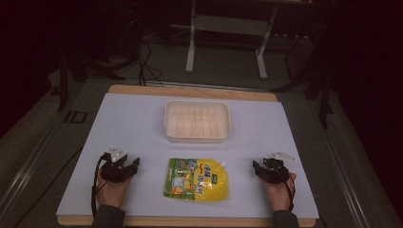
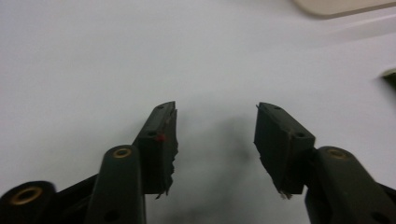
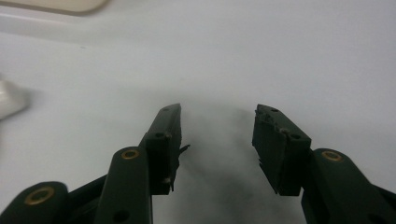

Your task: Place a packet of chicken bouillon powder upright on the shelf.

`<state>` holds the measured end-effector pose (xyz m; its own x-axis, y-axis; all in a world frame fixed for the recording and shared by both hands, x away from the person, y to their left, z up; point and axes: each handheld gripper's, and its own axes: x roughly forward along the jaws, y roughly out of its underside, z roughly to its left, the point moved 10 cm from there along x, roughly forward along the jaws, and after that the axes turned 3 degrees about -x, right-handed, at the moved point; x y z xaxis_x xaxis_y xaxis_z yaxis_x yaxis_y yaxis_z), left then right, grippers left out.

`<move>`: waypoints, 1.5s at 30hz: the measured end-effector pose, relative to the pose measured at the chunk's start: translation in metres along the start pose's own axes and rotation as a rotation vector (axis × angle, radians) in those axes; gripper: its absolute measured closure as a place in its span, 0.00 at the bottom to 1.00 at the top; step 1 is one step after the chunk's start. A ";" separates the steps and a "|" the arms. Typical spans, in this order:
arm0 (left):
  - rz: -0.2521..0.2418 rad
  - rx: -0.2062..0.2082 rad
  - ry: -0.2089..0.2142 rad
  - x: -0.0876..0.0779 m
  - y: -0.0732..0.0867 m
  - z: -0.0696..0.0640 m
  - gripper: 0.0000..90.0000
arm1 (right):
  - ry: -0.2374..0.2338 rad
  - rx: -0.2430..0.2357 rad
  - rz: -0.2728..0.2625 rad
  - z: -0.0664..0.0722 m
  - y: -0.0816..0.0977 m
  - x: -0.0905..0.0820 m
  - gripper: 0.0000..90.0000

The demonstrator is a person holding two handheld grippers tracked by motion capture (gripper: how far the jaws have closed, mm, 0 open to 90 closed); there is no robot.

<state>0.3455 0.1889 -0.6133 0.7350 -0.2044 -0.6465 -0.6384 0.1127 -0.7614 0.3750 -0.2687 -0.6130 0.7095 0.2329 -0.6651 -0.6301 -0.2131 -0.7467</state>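
Pouch flat between two open grippers, tray beyond

Pouch (image 1: 196,179), yellow with green print, lies flat on the white sheet (image 1: 133,118), between the two grippers and well apart from both. Its spout corner points up-right, toward the right gripper's side. Left gripper (image 1: 127,167) sits to the pouch's left, right gripper (image 1: 259,169) to its right, both about level with the pouch's upper half.

Left gripper view: left gripper (image 2: 215,140) jaws spread wide, nothing between them, bare sheet under the gap; tray edge at top right, dark blurred bit at right edge, cannot tell what.

Right gripper view: right gripper (image 3: 217,140) jaws also spread wide, holding nothing; tray edge at top left, blurred pale shape at left edge.

Cream tray (image 1: 197,138) sits beyond the pouch, ahead of both grippers, nearer the table's far side, apart from the pouch.

Left hand (image 1: 111,187) and right hand (image 1: 279,190) come in from the near edge, low on the sheet, jaws pointing forward and slightly inward. Dark sleeves show at the wrists. Cables trail back from each gripper.
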 end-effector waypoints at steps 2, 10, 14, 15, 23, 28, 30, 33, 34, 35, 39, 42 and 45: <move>-0.024 0.016 0.012 -0.002 -0.003 -0.003 0.56 | -0.024 0.005 -0.002 0.003 0.000 -0.003 0.58; -0.052 0.045 0.102 -0.007 -0.005 -0.012 0.60 | -0.126 0.017 -0.012 0.020 -0.004 -0.017 0.60; -0.057 0.054 0.116 -0.009 -0.006 -0.016 0.62 | -0.187 0.015 0.004 0.032 -0.001 -0.024 0.62; -0.056 0.062 0.128 -0.011 -0.005 -0.018 0.62 | -0.203 0.013 0.009 0.035 0.001 -0.026 0.62; -0.042 0.075 0.161 -0.014 -0.003 -0.026 0.68 | -0.299 0.010 0.018 0.061 0.008 -0.040 0.59; -0.048 0.081 0.171 -0.017 -0.004 -0.030 0.69 | -0.340 -0.011 0.031 0.078 0.013 -0.043 0.55; -0.050 0.084 0.178 -0.018 -0.004 -0.032 0.69 | -0.367 -0.014 0.040 0.087 0.016 -0.045 0.53; -0.053 0.094 0.186 -0.019 -0.004 -0.035 0.69 | -0.396 -0.021 0.046 0.095 0.019 -0.047 0.51; -0.053 0.103 0.190 -0.020 -0.004 -0.038 0.69 | -0.405 -0.025 0.048 0.098 0.020 -0.048 0.50; -0.053 0.103 0.190 -0.020 -0.004 -0.038 0.69 | -0.405 -0.025 0.048 0.098 0.020 -0.048 0.50; -0.051 0.126 0.194 -0.020 -0.004 -0.043 0.69 | -0.446 -0.036 0.058 0.109 0.024 -0.052 0.47; -0.050 0.132 0.197 -0.020 -0.004 -0.046 0.69 | -0.470 -0.043 0.067 0.116 0.026 -0.052 0.44; -0.050 0.142 0.202 -0.020 -0.004 -0.048 0.69 | -0.489 -0.043 0.074 0.123 0.028 -0.053 0.41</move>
<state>0.3223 0.1455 -0.5955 0.6949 -0.4017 -0.5964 -0.5535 0.2306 -0.8003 0.2807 -0.1701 -0.5991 0.4252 0.6315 -0.6484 -0.6524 -0.2827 -0.7031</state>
